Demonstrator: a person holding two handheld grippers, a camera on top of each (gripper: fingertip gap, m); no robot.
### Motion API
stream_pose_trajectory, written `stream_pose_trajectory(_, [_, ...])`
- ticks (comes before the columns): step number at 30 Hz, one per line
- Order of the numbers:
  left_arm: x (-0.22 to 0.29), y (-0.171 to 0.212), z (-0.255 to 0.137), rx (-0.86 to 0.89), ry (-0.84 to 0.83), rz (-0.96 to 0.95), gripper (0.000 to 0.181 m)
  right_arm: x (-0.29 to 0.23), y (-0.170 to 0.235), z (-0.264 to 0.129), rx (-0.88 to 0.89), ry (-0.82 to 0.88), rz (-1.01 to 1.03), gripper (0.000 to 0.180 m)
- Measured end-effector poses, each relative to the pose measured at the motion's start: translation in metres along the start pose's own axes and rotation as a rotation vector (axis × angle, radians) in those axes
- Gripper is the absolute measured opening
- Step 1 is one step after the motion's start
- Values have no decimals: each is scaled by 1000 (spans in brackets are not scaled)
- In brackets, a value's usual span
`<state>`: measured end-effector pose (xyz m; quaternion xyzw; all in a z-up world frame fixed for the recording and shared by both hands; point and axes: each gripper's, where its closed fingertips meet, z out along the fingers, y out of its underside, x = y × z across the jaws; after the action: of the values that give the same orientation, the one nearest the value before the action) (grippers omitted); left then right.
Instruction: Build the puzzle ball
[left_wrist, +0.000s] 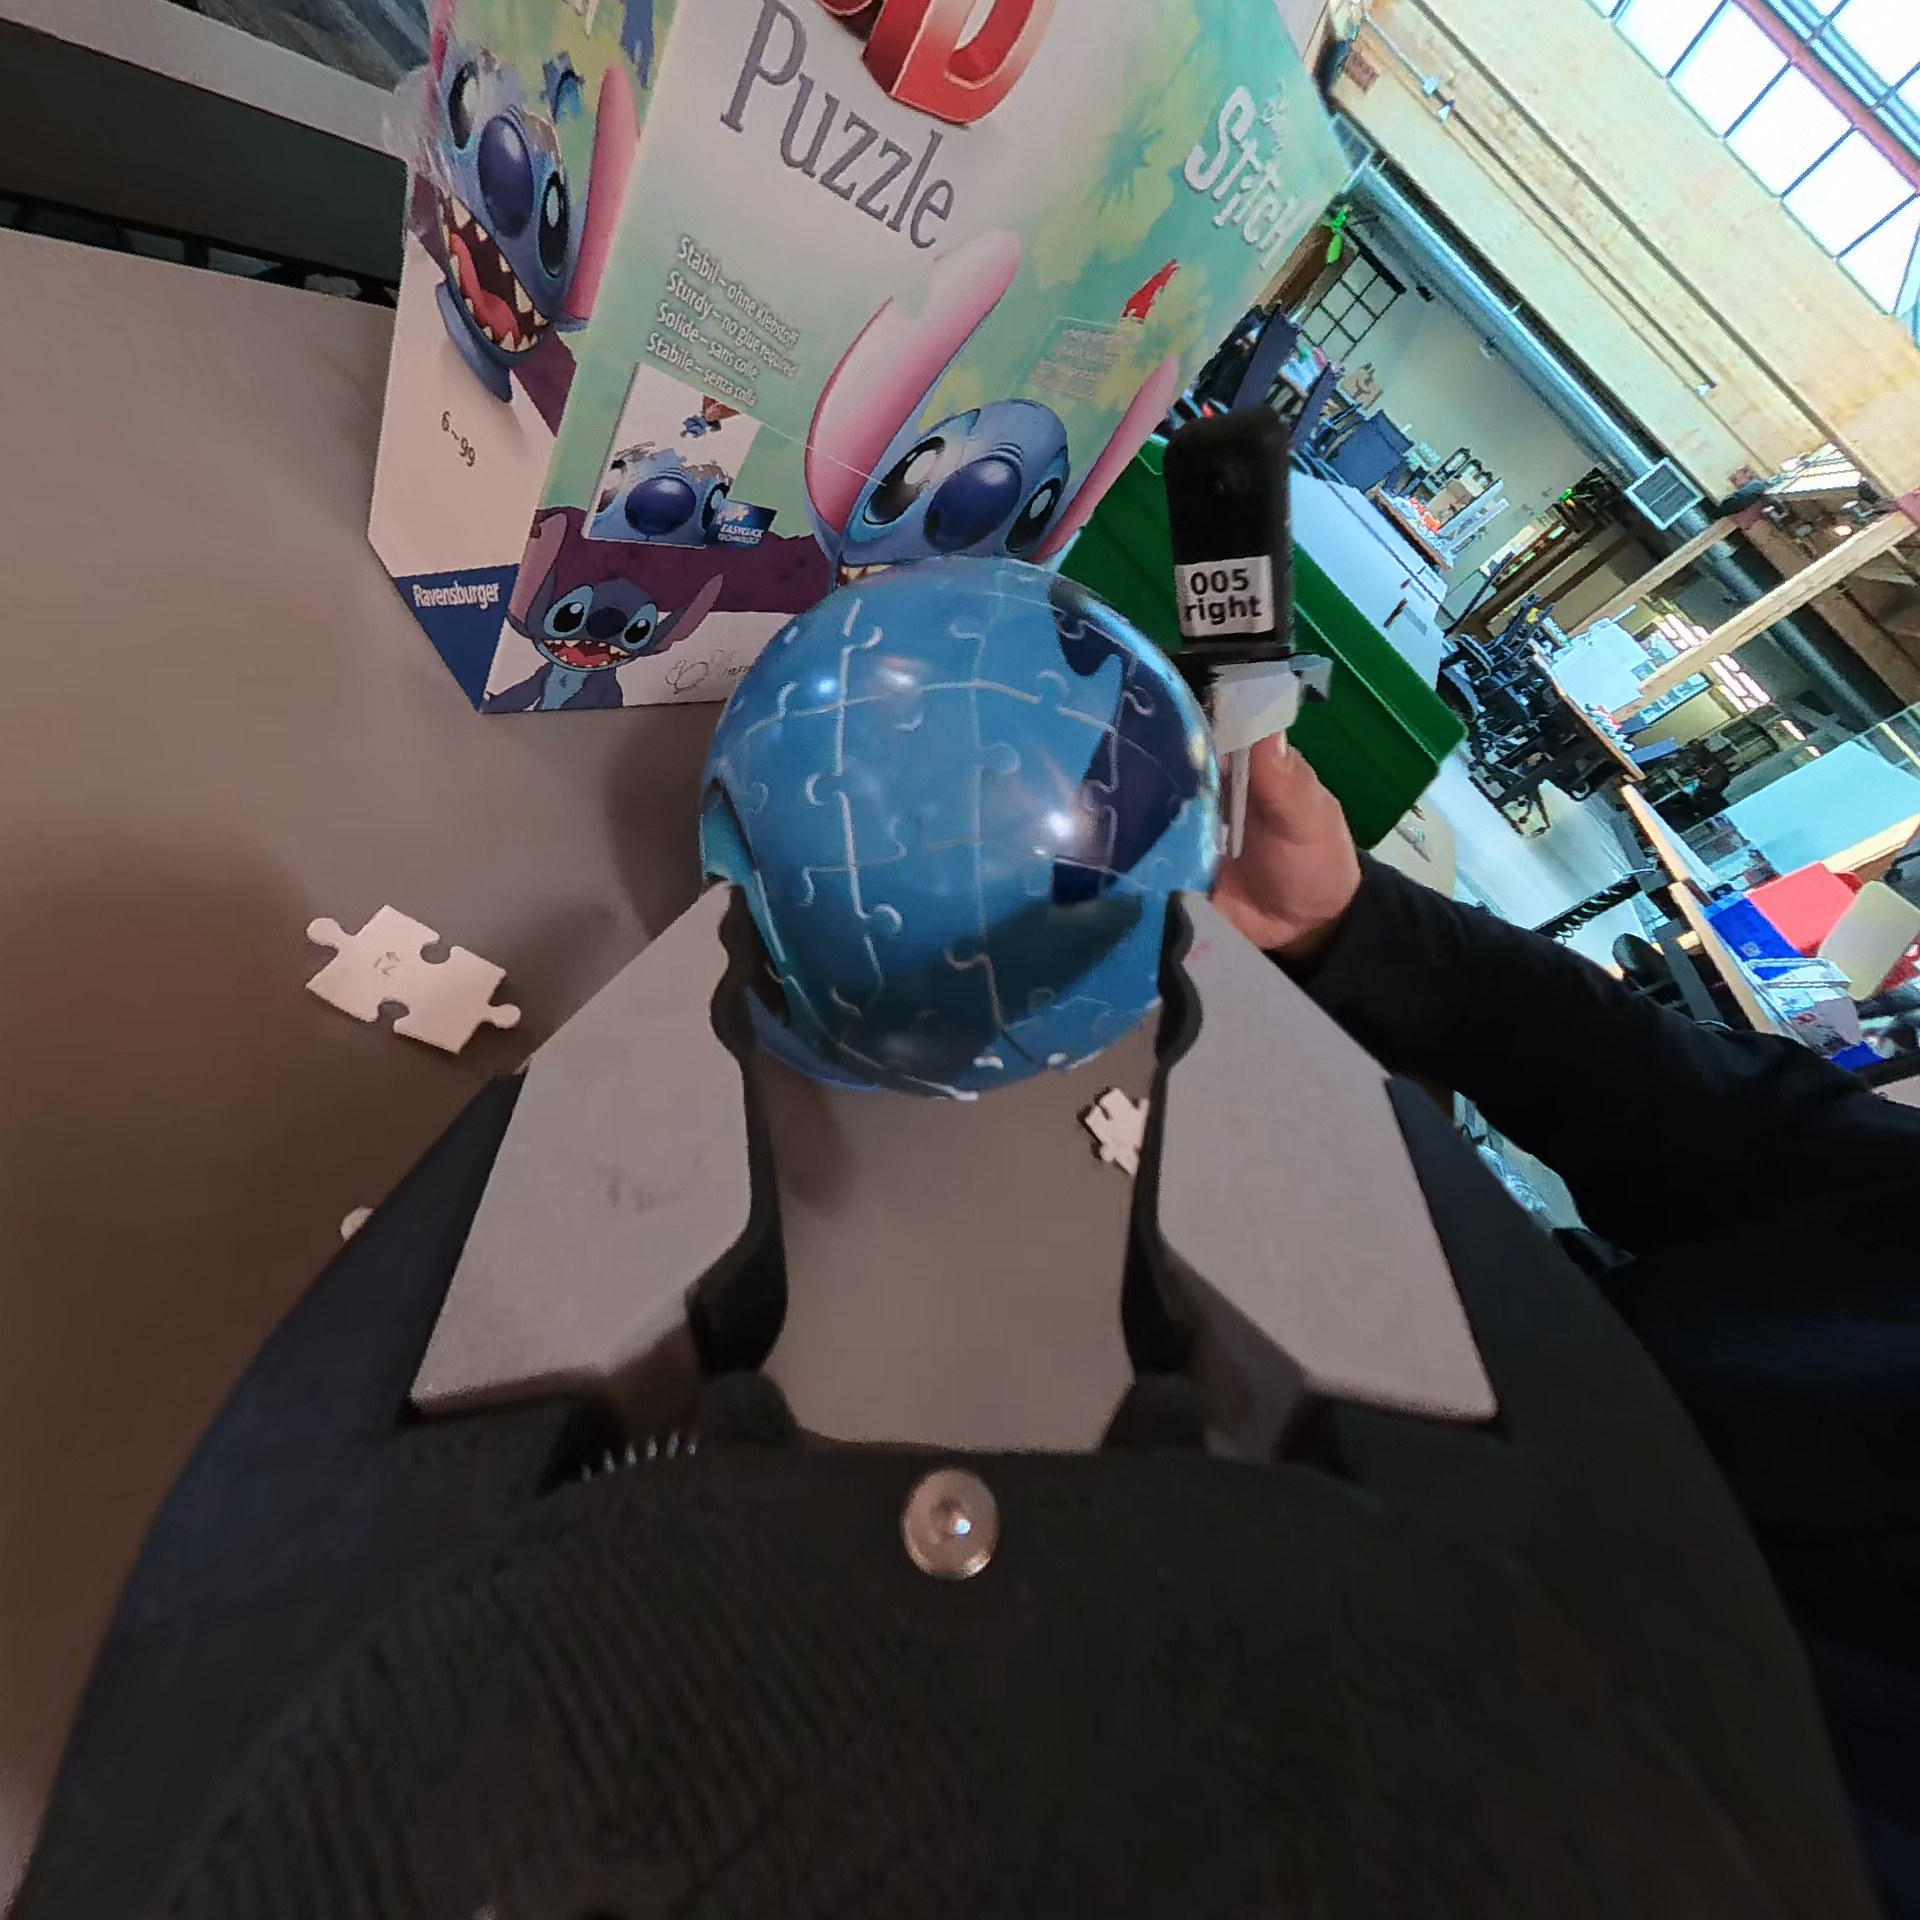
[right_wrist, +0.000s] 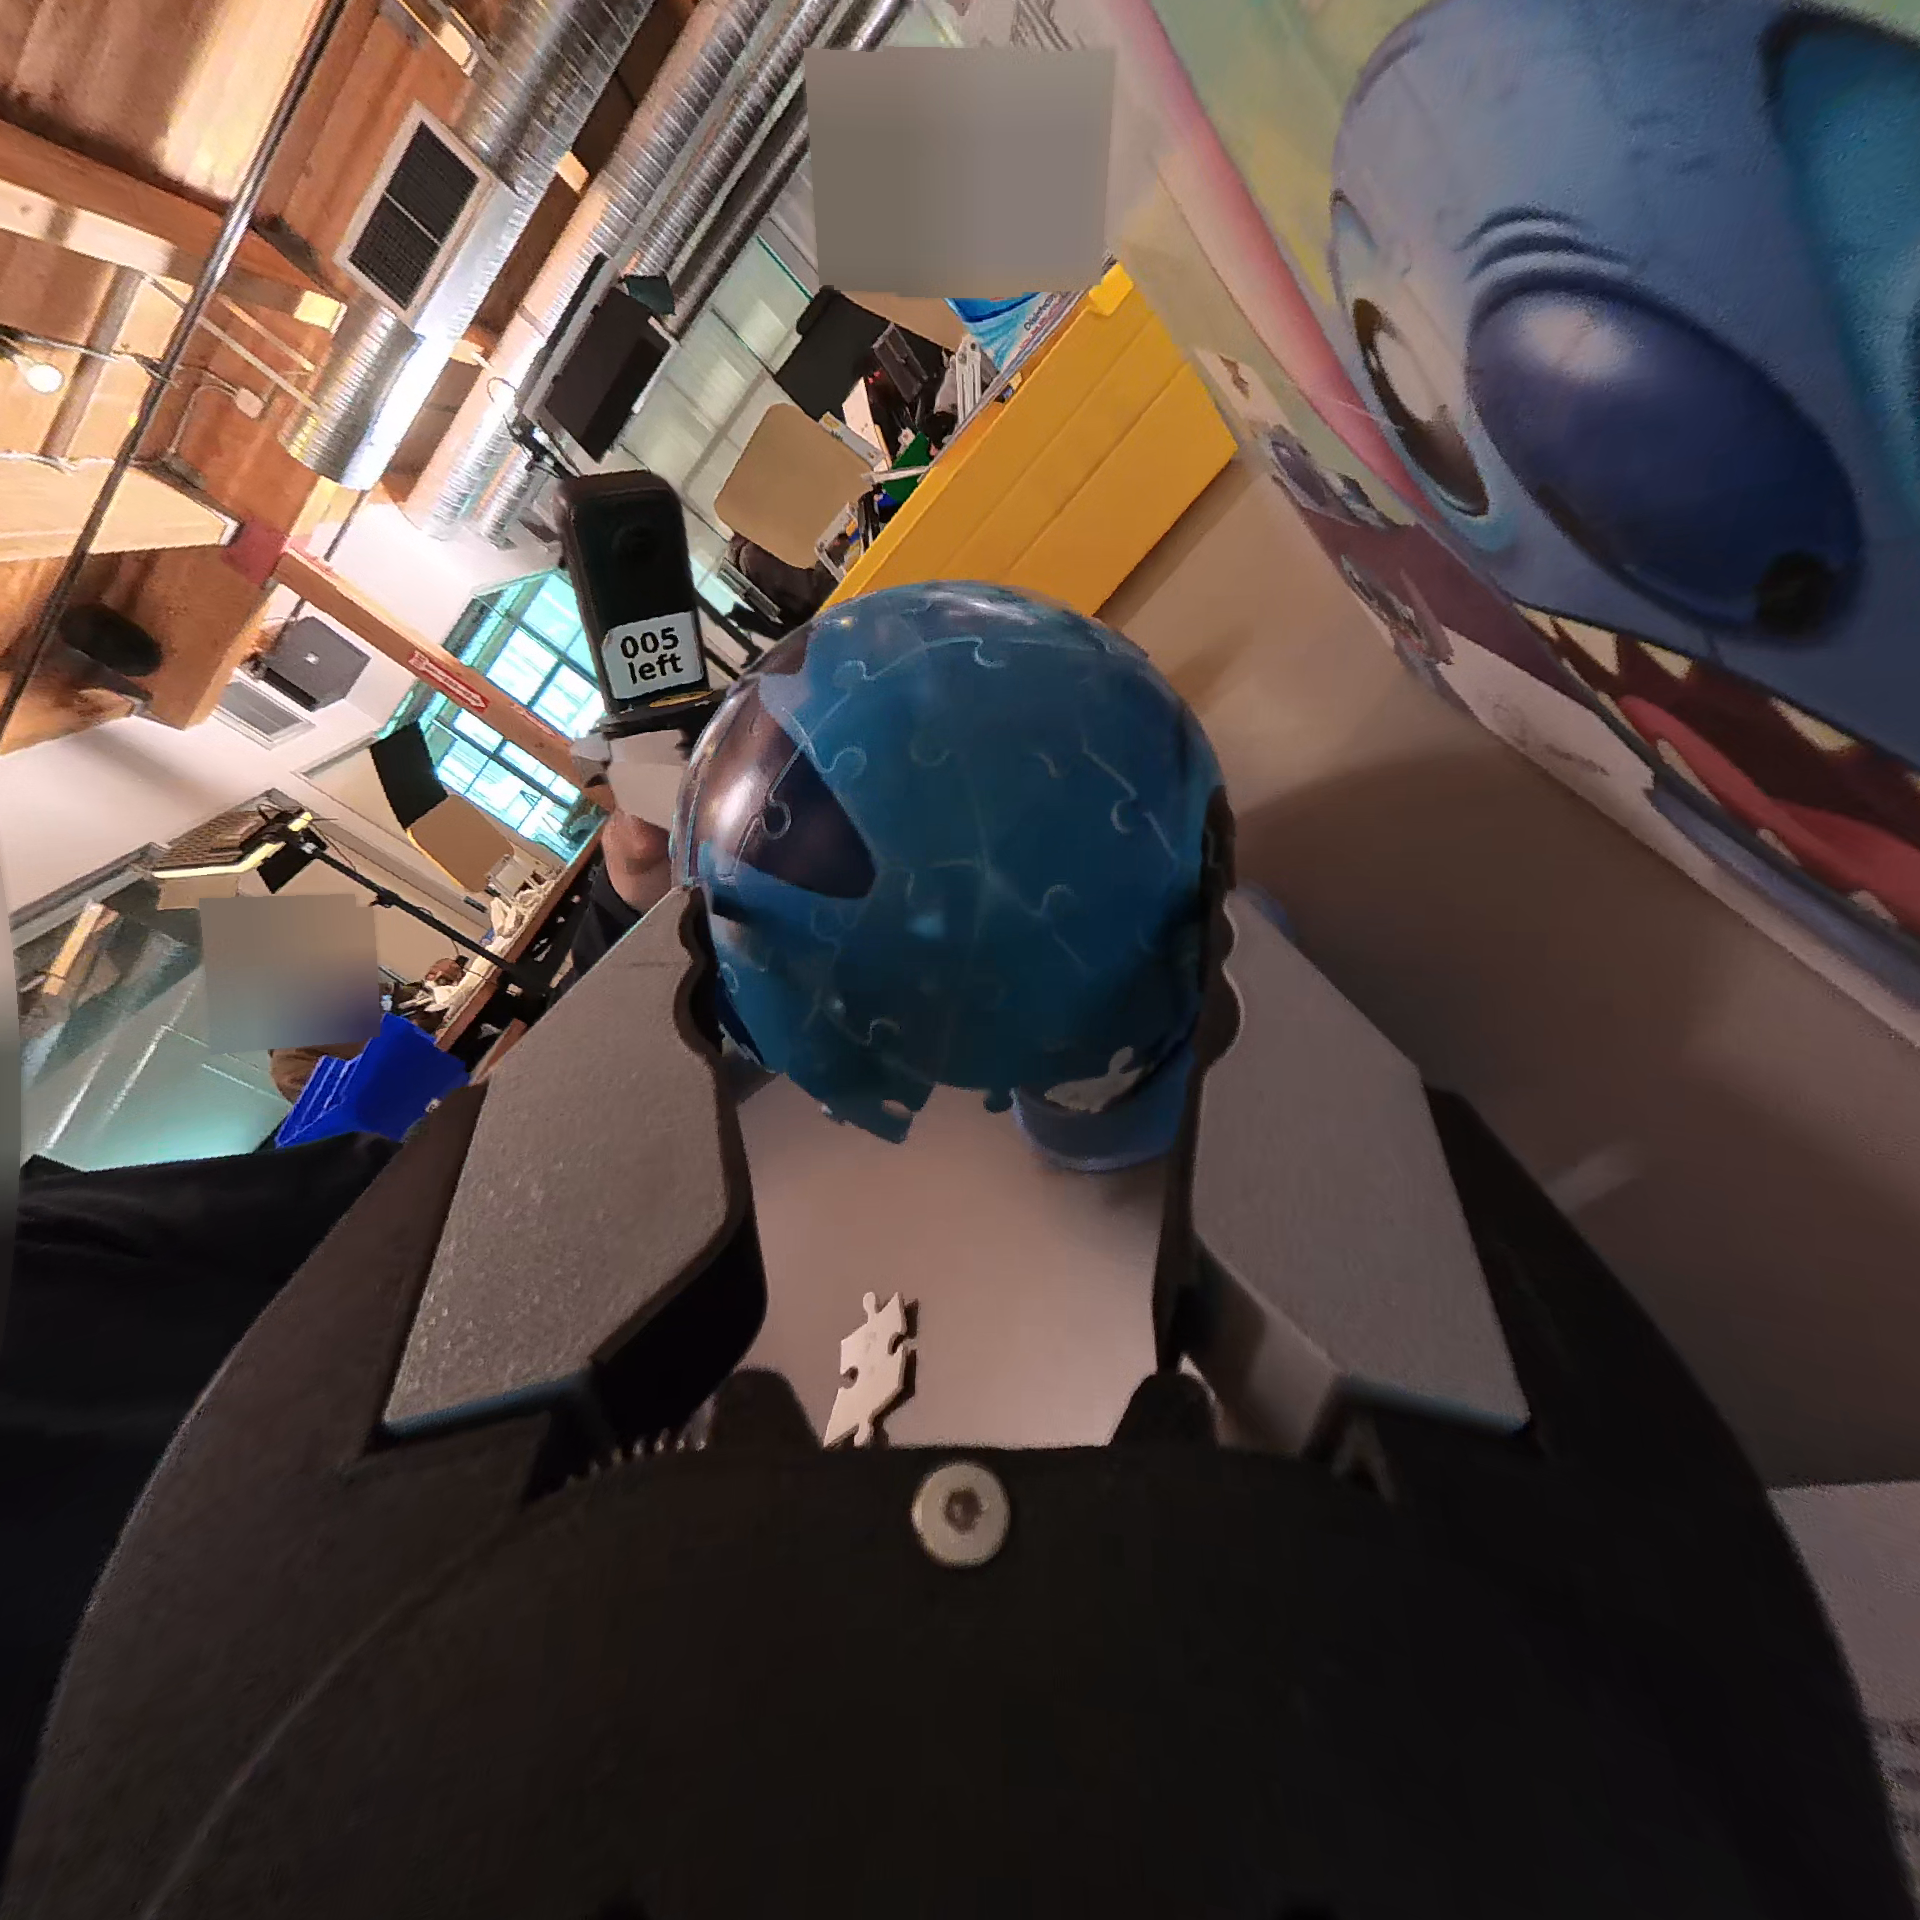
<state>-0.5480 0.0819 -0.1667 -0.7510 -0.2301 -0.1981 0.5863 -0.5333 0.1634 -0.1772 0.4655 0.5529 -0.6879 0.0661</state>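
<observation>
A: Where the two tools meet, the puzzle ball (left_wrist: 956, 831) sits between both pairs of fingers, lifted clear of the table (left_wrist: 208, 727).

B: Left gripper (left_wrist: 951, 956): clamped on it?

A: Yes. Its fingers (left_wrist: 644, 1049) press the ball's lower flanks, one on each side. Right gripper (right_wrist: 956, 966) does the same from the opposite side; its fingers (right_wrist: 613, 1060) bracket the ball just under the widest part.

B: Ball's condition?

A: Blue, glossy, mostly joined. Along the edge nearest the right gripper a gap shows, with a white underside of a piece peeking out. Blurred there, so I can't say whether that piece is seated.

B: Loose parts?

A: One white puzzle piece (left_wrist: 410, 977) lies face down on the table, off to the left of the left gripper's fingers. A smaller piece (left_wrist: 1117, 1127) shows below the ball, near that gripper's right finger. From the right wrist, a white piece (right_wrist: 873, 1366) lies between its fingers, close to the gripper's body.

B: Beyond the tips?

A: The puzzle box (left_wrist: 790, 343) stands just past the ball. A green bin (left_wrist: 1351, 675) sits behind the far gripper's hand (left_wrist: 1283, 852).
</observation>
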Motion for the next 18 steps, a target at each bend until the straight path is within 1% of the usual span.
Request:
stream_pose_trajectory(4, [4,-2,-3,4,-25,8,89,1,-3,-3,12,3,-15,91])
stream_pose_trajectory(8, [0,8,4,-66,-88,30,98,7,-3,-5,10,23,-15,93])
stream_pose_trajectory(9, [-3,12,6,-83,-110,36,100,9,-2,-5,3,27,-3,96])
stream_pose_trajectory(11, [-6,13,7,-88,-126,36,99,11,0,-3,-9,16,30,100])
stream_pose_trajectory(13, [-4,10,8,-74,-110,27,92,11,-1,-2,-11,6,37,101])
stream_pose_trajectory(18, [0,11,11,-91,-75,3,88,6,4,3,-37,-40,68,101])
